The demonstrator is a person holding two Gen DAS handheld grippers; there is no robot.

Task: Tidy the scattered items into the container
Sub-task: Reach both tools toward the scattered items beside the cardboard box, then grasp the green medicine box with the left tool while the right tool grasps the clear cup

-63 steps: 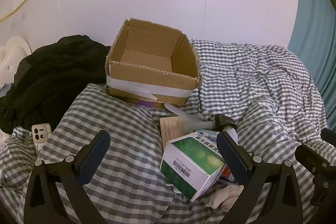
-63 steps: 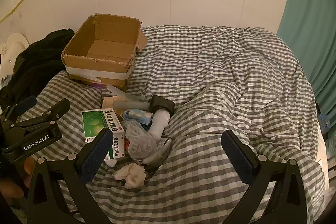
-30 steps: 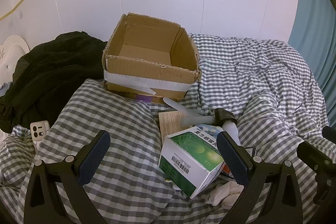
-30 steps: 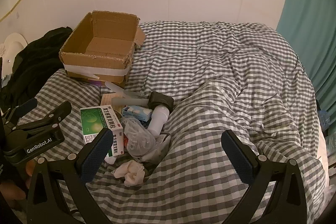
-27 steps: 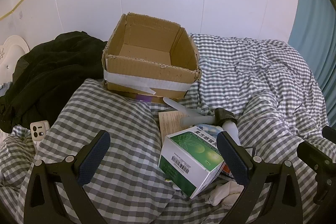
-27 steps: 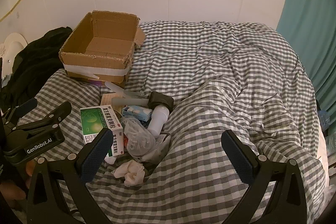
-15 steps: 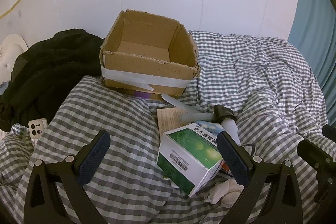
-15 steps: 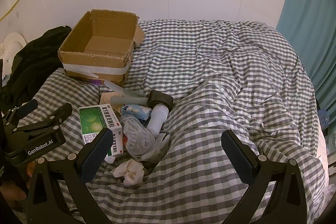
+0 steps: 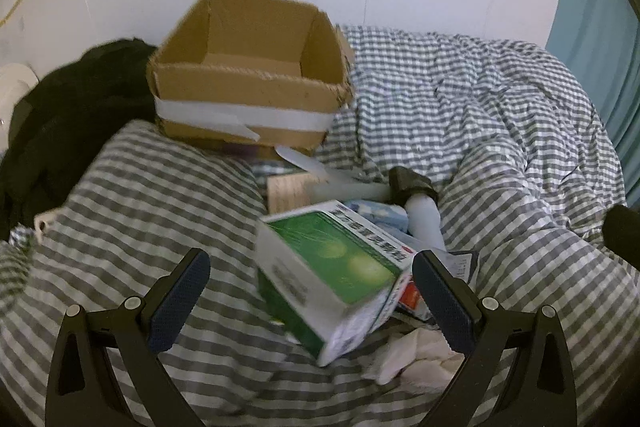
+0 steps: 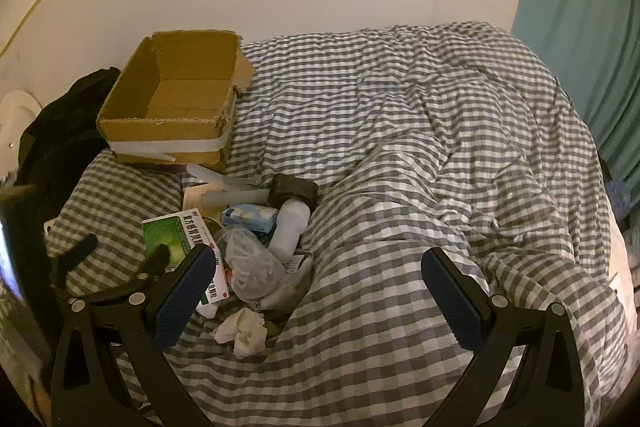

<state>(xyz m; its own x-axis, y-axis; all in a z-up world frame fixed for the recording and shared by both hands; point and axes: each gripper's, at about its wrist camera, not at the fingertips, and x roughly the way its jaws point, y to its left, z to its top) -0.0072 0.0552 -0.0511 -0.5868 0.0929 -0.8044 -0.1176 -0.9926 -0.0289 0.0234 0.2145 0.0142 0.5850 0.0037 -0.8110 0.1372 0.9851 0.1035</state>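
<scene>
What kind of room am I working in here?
Most likely a bedroom: the items lie on a bed under a rumpled grey checked duvet, with a teal curtain alongside and dark clothing heaped beside the cardboard box.

My left camera sits low and close over the green medicine box (image 9: 332, 267), facing the cardboard box (image 9: 248, 75) and wall. My right camera looks from higher and farther back, sharing that clutter and the checked duvet (image 10: 420, 155).

Black claw (image 9: 312, 303); blue ribbed pads (image 9: 180, 301)
</scene>
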